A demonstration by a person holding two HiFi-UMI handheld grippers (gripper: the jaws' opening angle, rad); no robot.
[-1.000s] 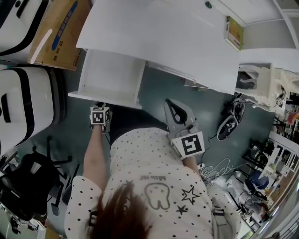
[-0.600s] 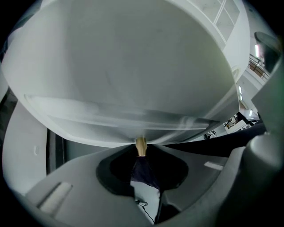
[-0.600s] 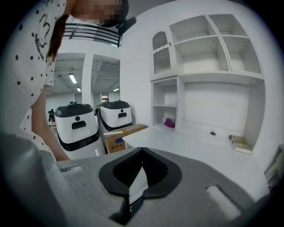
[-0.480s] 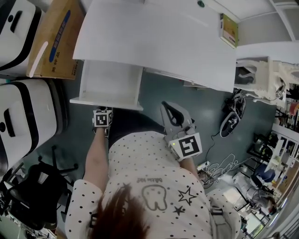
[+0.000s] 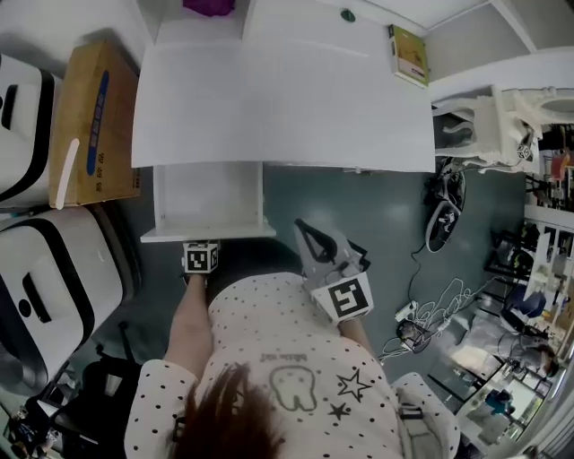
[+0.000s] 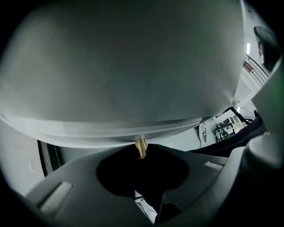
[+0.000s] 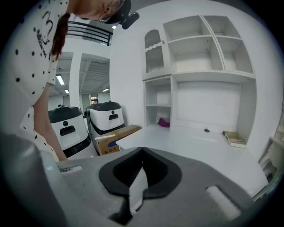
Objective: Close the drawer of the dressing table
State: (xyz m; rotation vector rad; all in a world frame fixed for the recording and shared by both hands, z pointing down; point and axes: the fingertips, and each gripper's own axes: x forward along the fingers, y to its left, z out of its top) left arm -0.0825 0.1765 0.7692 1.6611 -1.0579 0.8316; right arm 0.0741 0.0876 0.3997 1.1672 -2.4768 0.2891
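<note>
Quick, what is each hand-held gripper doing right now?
Left hand-held gripper: closed on the drawer knob; its jaws have just eased open a little.
Right hand-held gripper: closed, holding nothing.

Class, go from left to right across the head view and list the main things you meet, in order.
cardboard box → open drawer → right gripper → dark shoe on the floor. The left gripper is left out because it sits below the drawer.

Mostly white up here
White table (image 5: 287, 99) and drawer (image 5: 206, 193), brown box (image 5: 90, 116) with blue stripe upper left, black-dotted white shirt (image 5: 269, 332), purple blob (image 5: 208, 6) top edge.
</note>
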